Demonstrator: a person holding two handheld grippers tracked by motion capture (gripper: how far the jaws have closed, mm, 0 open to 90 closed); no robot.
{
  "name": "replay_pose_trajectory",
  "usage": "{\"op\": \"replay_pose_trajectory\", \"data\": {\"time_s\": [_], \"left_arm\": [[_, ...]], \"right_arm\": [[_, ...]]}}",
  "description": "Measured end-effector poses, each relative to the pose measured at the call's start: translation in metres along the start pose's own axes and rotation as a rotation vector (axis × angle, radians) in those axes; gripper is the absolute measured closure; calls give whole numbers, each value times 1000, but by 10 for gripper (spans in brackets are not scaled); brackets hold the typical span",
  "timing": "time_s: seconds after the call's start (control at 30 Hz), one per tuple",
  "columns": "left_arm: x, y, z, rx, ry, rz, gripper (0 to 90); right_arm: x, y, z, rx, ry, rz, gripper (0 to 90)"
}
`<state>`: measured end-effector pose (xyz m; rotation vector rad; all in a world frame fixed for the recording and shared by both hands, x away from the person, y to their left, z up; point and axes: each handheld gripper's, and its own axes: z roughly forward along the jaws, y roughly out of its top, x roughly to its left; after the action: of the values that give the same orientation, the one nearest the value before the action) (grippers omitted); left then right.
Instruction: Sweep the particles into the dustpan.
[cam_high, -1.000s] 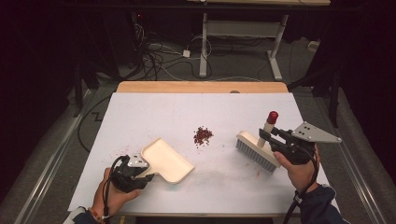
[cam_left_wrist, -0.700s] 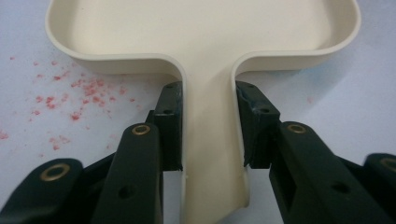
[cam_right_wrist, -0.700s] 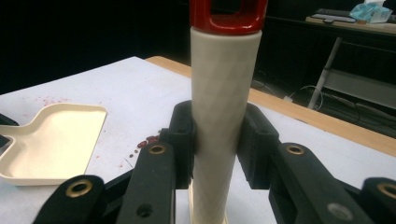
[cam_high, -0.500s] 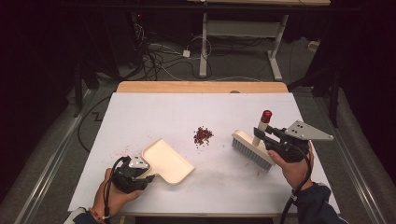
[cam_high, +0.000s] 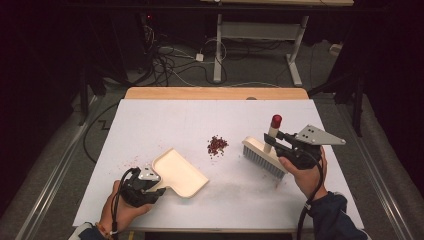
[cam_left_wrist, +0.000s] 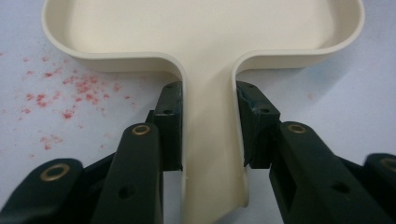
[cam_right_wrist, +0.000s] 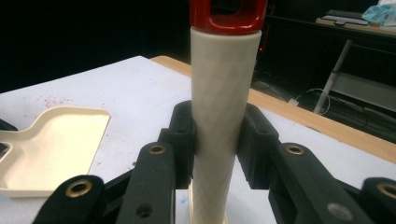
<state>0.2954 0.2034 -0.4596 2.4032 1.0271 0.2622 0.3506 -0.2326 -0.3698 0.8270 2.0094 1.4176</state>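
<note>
In the high view the left gripper (cam_high: 159, 189) is sitting at the lower left of the frame, its jaws clamping the flat handle of a cream dustpan (cam_high: 179, 172) whose tray is lying on the white table (cam_high: 165, 120) and opening toward the centre. The left gripper view is showing both pads pressing the handle's sides, with faint red specks (cam_left_wrist: 65, 93) dusting the table at the left of that frame. At the right of the high view the right gripper (cam_high: 272, 141) is gripping the upright cream handle of a brush (cam_high: 262, 156) (red cap on top), and its bristles are resting on the table. The right gripper view is showing the jaws closed tight around that handle. A small pile of red crumbs (cam_high: 217, 145) is lying near the frame's centre, between dustpan and brush, just beside the bristles.
</note>
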Motion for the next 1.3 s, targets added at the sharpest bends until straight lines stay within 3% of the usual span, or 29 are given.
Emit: {"op": "replay_pose_trajectory", "data": {"time_s": [0.37, 0.67, 0.73, 0.87, 1.07, 1.3], "left_arm": [[-1, 0, 1, 8, 2, -1, 640], [-1, 2, 3, 15, 4, 6, 640], [-1, 2, 3, 19, 4, 11, 640], [-1, 3, 4, 17, 0, 12, 640], [-1, 4, 6, 16, -3, 16, 640], [0, 6, 7, 20, -11, 19, 641]], "right_arm": [[-5, 20, 30, -4, 6, -43, 699], [-22, 38, 80, 3, -43, -70, 699], [-23, 38, 85, 4, -50, -69, 699], [-28, 40, 108, 0, -58, -33, 700], [-25, 41, 130, -6, -79, -31, 700], [-9, 38, 150, -21, -53, -45, 701]]}}
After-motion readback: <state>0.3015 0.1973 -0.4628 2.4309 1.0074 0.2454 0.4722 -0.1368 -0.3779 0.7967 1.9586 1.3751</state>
